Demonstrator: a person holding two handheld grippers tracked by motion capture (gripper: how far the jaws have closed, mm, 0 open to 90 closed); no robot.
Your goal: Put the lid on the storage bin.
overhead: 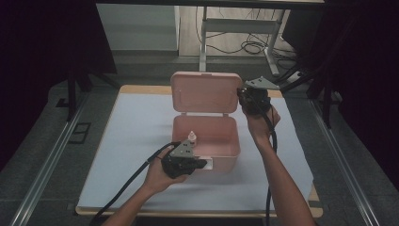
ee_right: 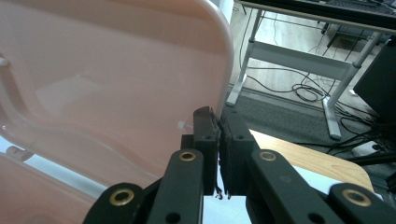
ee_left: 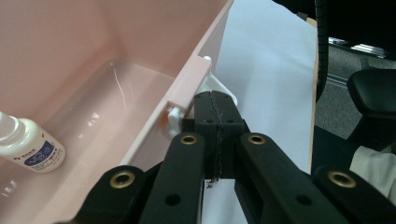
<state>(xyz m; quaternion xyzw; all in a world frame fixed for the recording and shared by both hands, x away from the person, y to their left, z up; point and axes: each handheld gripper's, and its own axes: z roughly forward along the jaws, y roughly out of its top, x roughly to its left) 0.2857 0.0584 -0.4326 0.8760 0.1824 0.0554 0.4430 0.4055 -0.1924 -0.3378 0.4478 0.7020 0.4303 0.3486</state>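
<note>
A pink box stood open at the middle of the bench, a small white bottle inside it. The left gripper was closed on its front white latch. The right gripper was clamped on the raised lid, at its right edge.

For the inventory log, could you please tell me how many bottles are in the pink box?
1: a small white plastic bottle stands near the front left corner of the open pink plastic box. The gripper hides part of the floor.
</note>
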